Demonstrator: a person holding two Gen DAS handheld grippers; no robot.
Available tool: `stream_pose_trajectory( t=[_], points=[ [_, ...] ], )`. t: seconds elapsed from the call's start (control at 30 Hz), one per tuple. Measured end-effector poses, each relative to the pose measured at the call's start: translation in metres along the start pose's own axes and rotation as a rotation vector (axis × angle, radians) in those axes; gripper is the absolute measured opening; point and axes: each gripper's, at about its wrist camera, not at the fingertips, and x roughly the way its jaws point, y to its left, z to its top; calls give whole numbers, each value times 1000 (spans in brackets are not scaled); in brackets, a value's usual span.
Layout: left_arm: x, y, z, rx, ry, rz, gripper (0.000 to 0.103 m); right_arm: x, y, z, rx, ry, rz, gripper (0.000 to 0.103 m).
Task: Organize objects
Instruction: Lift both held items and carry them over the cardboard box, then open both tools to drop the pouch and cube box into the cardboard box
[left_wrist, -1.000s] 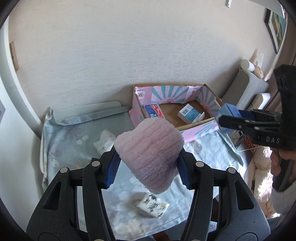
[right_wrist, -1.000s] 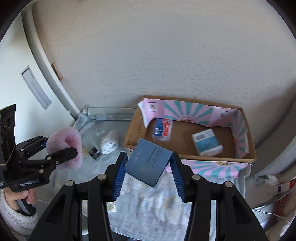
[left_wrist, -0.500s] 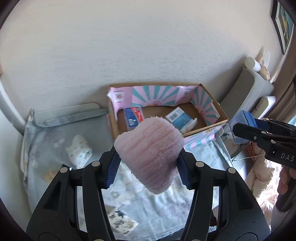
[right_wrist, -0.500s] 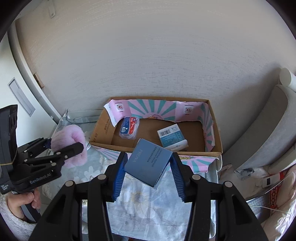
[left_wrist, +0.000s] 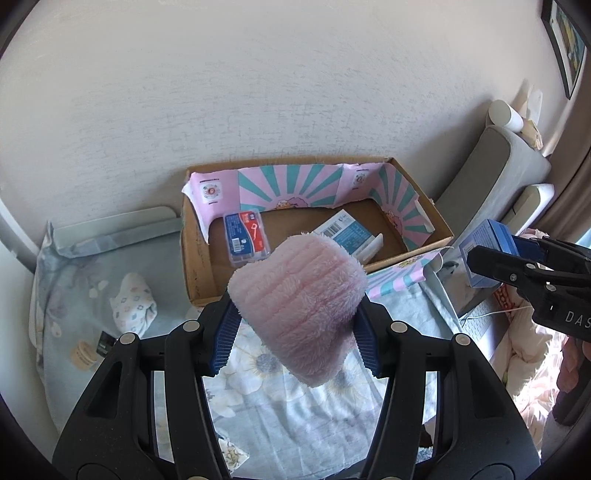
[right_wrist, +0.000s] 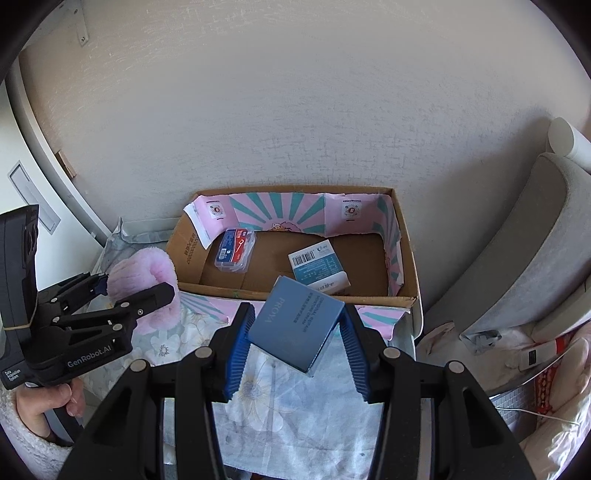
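Both grippers have closed in on the cardboard box (right_wrist: 402, 254) since a second ago. Left gripper (left_wrist: 293, 317) is clamped on a pink fluffy item (left_wrist: 299, 302), just short of the box's front wall. Right gripper (right_wrist: 295, 328) pinches a blue carton (right_wrist: 295, 328), also just before that wall. Inside the box: clear floss case (right_wrist: 235, 250) and teal packet (right_wrist: 317, 266). Left outside it: patterned cloth bundle (left_wrist: 133, 306), small jar (left_wrist: 83, 354). Roughly half sorted.
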Motion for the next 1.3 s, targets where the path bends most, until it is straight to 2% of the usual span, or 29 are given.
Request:
stream_pose_trajectory(
  t=[0.37, 0.67, 1.03, 1.3],
  points=[
    [14, -7, 36, 16, 19, -5, 52, 4, -12, 38, -23, -33, -5, 44],
    [59, -8, 72, 25, 68, -4, 52, 35, -21, 86, -62, -32, -18, 44],
    [136, -4, 85, 49, 201, 17, 52, 120, -49, 107, -30, 112, -21, 44],
    [184, -13, 70, 99, 314, 20, 52, 165, -61, 107, -1, 225, -29, 44]
  ],
)
